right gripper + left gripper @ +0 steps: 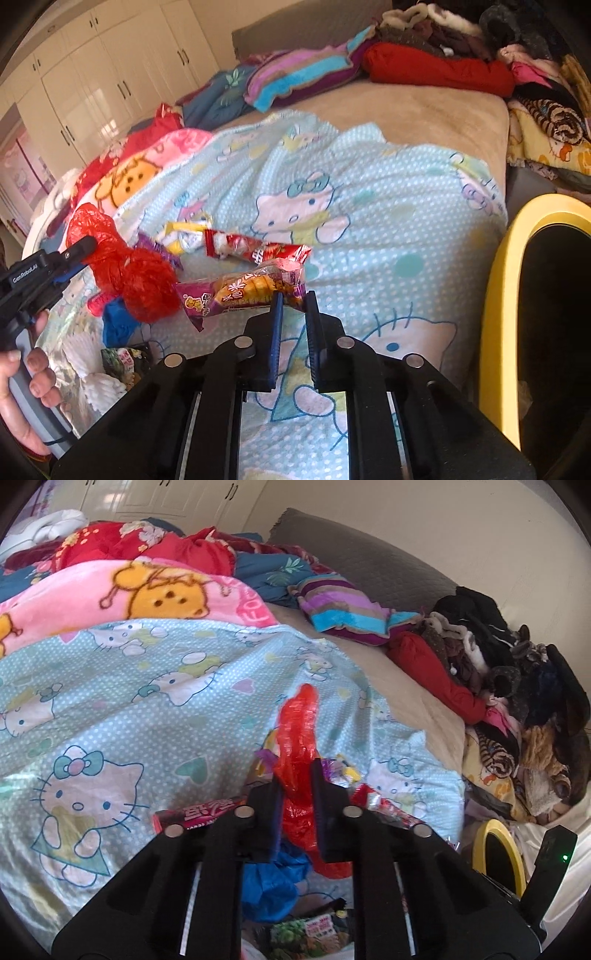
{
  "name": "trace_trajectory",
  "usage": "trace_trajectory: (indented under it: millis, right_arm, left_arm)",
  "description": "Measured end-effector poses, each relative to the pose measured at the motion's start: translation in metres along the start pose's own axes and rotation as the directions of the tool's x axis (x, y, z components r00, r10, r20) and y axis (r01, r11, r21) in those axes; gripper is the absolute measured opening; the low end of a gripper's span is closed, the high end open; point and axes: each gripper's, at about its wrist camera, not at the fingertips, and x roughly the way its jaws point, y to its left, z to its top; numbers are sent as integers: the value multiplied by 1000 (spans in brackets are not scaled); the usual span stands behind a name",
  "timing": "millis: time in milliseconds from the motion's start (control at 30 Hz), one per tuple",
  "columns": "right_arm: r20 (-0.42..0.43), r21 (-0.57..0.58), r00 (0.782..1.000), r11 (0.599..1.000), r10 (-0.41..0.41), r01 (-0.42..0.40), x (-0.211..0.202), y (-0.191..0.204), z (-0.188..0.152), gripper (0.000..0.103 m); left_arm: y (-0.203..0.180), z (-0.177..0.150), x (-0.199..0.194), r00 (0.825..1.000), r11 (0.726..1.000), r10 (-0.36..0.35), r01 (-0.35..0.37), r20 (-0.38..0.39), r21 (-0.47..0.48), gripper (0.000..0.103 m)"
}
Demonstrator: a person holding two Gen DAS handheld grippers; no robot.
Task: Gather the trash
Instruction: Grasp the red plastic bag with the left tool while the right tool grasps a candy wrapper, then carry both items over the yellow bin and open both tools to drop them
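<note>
On the bed, over the pale-blue cat-print sheet (369,229), I had both tongs at work among scattered wrappers. Left tongs (295,771): closed on a crumpled red plastic bag (299,731), which stood up between the fingers and bulged out below them; in the right wrist view the same bag (129,273) hung from those tongs (83,251) above the sheet, with my left hand (22,398) on the grip. Right tongs (293,299): nearly closed, the fingertips pinching the edge of an orange-and-purple snack wrapper (243,295), lifted clear of the sheet as far as I could judge. Beside the red bag lay a blue plastic bag (116,325); just beyond the held wrapper lay a long red wrapper (258,251), and behind it a yellow-and-white wrapper (184,236). A magenta wrapper (199,812) showed at the left tongs' base, and a green printed packet (306,934) below it. A yellow-rimmed bin (509,295) stood at the right edge of the bed. Piled clothes (517,686) and folded blankets (110,590) filled the far side
</note>
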Motion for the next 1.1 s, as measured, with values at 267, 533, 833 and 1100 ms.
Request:
trace_trajectory:
  millis: [267, 533, 833, 1100]
  right_arm:
    - [71, 14, 997, 1000, -9, 8, -22, -4, -3, 12]
    - [110, 14, 994, 1000, -24, 22, -41, -5, -11, 12]
    - [148, -25, 989, 999, -28, 32, -59, 3, -20, 12]
    - [158, -19, 987, 1000, -9, 12, -76, 6, -28, 12]
  left_arm:
    - [-19, -4, -29, 996, 998, -61, 59, 63, 28, 3]
    - [-32, -6, -53, 990, 994, -103, 100, 93, 41, 3]
    - [-46, -14, -75, 985, 990, -132, 126, 113, 59, 3]
    - [-59, -18, -92, 980, 986, -155, 146, 121, 82, 3]
